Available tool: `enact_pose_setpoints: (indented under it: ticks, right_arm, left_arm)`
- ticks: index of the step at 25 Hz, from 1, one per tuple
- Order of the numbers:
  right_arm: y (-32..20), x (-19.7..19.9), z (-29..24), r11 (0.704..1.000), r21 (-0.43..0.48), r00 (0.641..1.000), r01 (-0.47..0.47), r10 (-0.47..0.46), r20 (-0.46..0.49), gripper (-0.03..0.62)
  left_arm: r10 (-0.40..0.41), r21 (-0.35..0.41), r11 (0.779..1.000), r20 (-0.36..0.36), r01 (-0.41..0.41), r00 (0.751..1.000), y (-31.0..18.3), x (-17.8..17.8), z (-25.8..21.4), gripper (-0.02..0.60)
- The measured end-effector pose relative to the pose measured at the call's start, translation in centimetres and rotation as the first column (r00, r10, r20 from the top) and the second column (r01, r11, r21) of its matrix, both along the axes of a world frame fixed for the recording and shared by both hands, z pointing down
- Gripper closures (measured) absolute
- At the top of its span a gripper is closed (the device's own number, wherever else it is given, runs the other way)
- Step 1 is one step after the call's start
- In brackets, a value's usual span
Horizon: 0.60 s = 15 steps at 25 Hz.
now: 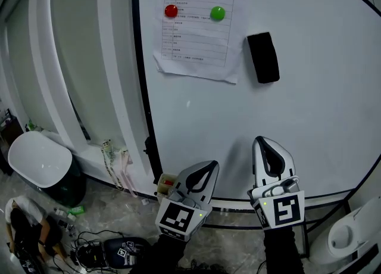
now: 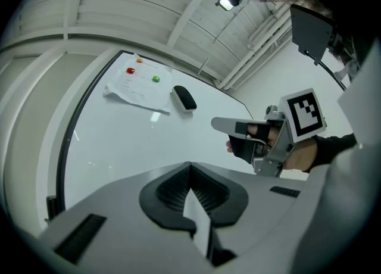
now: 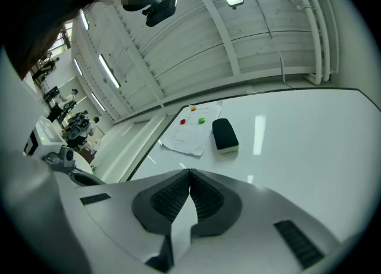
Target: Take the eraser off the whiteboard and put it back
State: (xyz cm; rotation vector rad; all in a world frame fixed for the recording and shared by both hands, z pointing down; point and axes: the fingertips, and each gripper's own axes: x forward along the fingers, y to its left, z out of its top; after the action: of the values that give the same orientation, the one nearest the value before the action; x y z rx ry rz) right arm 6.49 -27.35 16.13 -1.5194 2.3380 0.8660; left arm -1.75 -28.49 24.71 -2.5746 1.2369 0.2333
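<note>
A black eraser [image 1: 263, 57] sticks to the whiteboard [image 1: 309, 124], just right of a pinned paper sheet. It also shows in the left gripper view as the eraser [image 2: 184, 97] and in the right gripper view as the eraser [image 3: 224, 134]. My left gripper [image 1: 207, 168] and right gripper [image 1: 265, 148] are both low in front of the board, well below the eraser, pointing at it. Both are shut with nothing between the jaws. From the left gripper view I see the right gripper [image 2: 221, 125] beside it.
A paper sheet [image 1: 199, 19] hangs on the board under red [image 1: 171, 11], green [image 1: 218, 13] and orange magnets. A white bin [image 1: 37, 159] and cables lie on the floor at lower left. The board's black frame [image 1: 146, 112] runs down the left.
</note>
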Motion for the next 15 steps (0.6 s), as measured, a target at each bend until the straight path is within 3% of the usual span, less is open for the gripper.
enact_pose_setpoints:
  ticks: [6,15]
  right_arm:
    - [-1.2,0.1,-2.5,0.997,0.055,0.999,-0.048,0.047,0.011,0.582]
    - [-3.0,0.5,-4.7,0.987,0.112,0.993,-0.114,0.116,-0.013,0.328]
  left_arm:
    - [0.032,0.015,0.999,0.018,-0.032,0.999,-0.9,-0.1,-0.4,0.575]
    - [0.073,-0.001,0.997,-0.005,-0.073,0.997,-2.0,0.0,0.2,0.575]
